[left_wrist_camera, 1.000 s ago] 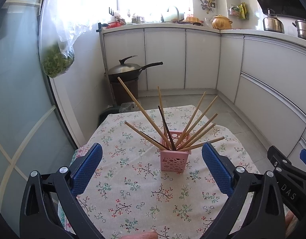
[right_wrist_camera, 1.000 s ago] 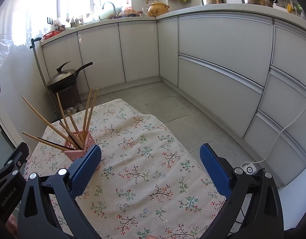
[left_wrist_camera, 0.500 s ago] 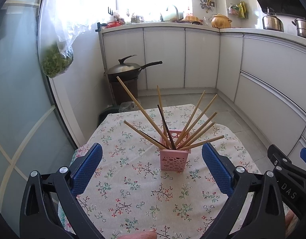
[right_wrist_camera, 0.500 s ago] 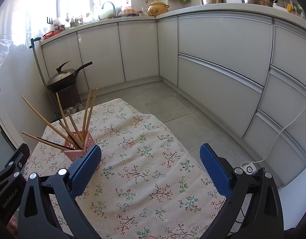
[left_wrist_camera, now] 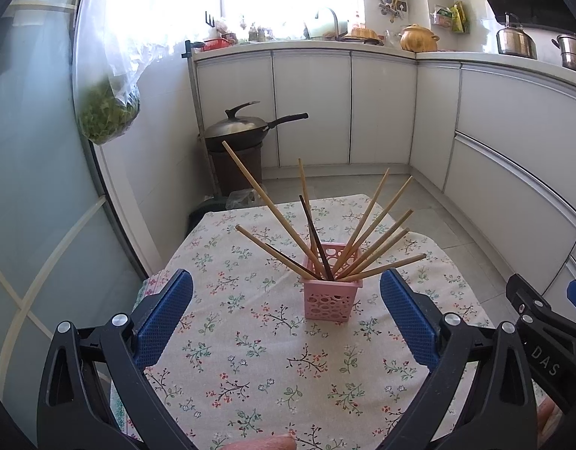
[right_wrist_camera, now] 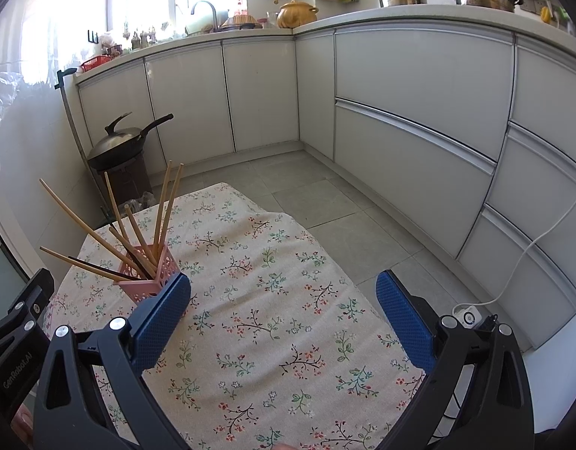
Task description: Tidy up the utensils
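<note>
Chopsticks [left_wrist_camera: 366, 225], long thin wooden sticks with one dark one among them, stand bundled in a pink perforated plastic holder [left_wrist_camera: 331, 298] on the floral-printed tablecloth [left_wrist_camera: 250, 356]; their lower ends meet inside the holder while their upper ends fan outward, some leaning left toward the glass door, one near upright, several leaning right toward the white kitchen cabinets [left_wrist_camera: 513, 150]; each long axis runs diagonally up out of the holder; the holder itself sits upright near the middle of the cloth; the left gripper [left_wrist_camera: 286, 317] hangs before it with blue-padded jaws spread wide, holding nothing, the holder seen between them but apart from both; the right gripper [right_wrist_camera: 284, 318] is likewise spread and empty over bare cloth, the holder just beyond its left pad [right_wrist_camera: 160, 318]; a lidded black wok [left_wrist_camera: 239, 129] sits on a dark stand by the wall.
</note>
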Demonstrator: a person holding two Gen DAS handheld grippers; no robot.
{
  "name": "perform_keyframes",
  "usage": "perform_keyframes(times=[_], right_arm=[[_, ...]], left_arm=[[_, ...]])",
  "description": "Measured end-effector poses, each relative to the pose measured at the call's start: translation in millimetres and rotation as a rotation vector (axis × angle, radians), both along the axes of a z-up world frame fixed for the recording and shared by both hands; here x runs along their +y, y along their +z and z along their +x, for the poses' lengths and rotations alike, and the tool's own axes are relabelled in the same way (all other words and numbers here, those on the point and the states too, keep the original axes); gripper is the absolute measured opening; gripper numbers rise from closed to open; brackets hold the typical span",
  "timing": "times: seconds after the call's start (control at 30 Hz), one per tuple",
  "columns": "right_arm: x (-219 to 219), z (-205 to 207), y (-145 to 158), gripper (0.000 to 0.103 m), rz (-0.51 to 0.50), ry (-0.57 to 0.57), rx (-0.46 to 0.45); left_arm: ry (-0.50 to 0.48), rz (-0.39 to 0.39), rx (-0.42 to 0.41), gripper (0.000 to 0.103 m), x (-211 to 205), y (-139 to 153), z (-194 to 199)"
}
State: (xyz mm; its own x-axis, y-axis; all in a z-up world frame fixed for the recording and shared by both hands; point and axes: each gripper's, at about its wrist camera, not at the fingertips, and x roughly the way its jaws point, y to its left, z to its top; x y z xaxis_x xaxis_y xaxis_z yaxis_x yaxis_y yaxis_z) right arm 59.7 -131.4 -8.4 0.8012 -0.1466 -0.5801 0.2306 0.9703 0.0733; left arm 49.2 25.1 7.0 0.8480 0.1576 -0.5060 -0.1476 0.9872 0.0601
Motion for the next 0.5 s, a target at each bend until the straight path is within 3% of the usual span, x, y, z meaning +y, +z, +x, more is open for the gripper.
perform_keyframes(times=[0.23,0.5], right_arm=[[-0.5,2.0,-1.8,0.096,-0.003,-0.001,0.011],[-0.2,4.2,-5.2,0.096,0.003,-0.003,0.029]], left_arm=[[0.015,0.023,-0.001,0.095,-1.7,-1.9,0.8],[0.015,0.027,0.0,0.081,-0.2,-4.1,2.7]])
